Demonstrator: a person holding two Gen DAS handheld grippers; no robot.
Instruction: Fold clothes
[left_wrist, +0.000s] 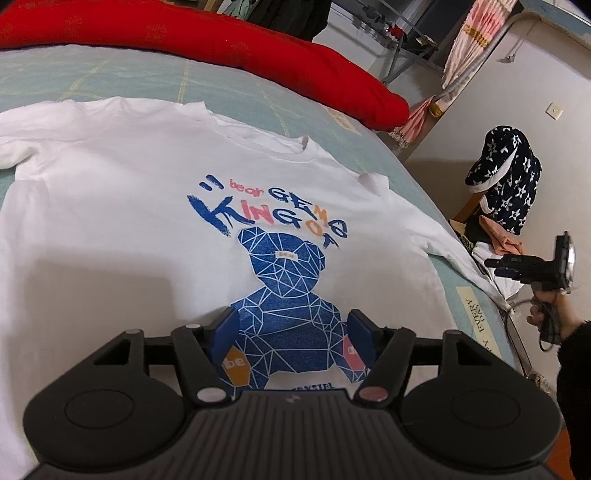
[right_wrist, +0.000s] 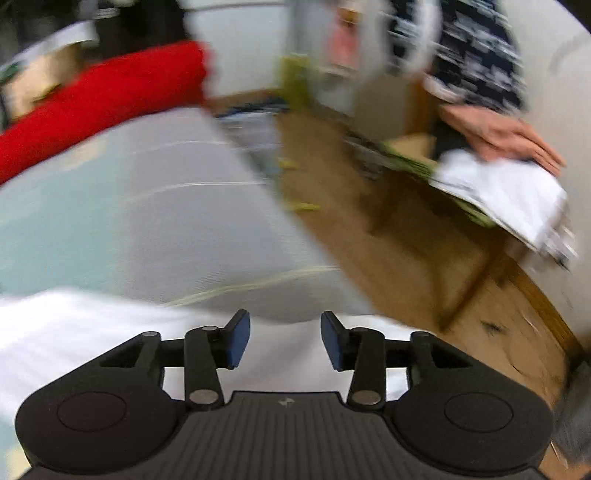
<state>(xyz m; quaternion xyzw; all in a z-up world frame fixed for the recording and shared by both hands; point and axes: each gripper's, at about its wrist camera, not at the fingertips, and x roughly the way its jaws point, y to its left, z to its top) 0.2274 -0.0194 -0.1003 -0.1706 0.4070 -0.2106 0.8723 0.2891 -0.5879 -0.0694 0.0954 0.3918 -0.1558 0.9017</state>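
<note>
Left gripper (left_wrist: 291, 334): your jaws stand parted, nothing between the blue pads, which hang over the lower part of the bear print; whether they touch the cloth you cannot tell.

Right gripper (right_wrist: 285, 339): jaws parted, nothing clamped. White cloth lies below and behind the pads, but the right wrist view is smeared and contact cannot be judged. In the left wrist view you see this tool out past the bed's right edge, in a hand (left_wrist: 546, 306) with a dark sleeve.

White T-shirt (left_wrist: 110, 206): spread flat, front up, on the bed — collar toward the far side, blue faceted bear under blue and orange lettering. One sleeve runs off to the left; the other reaches the bed's right edge. Mild rumpling near the collar and shoulders; the body lies smooth.

Bed cover (left_wrist: 155, 79): pale green with a faint check, bare beyond the collar and along the right side.

Red quilt (left_wrist: 207, 40): bunched along the far edge, well apart from the shirt.

Off the right edge — wooden floor (right_wrist: 388, 240), a chair draped with a dark star-patterned garment (left_wrist: 506, 184), and a stack of white and pink cloth (right_wrist: 506, 184) on its seat.
</note>
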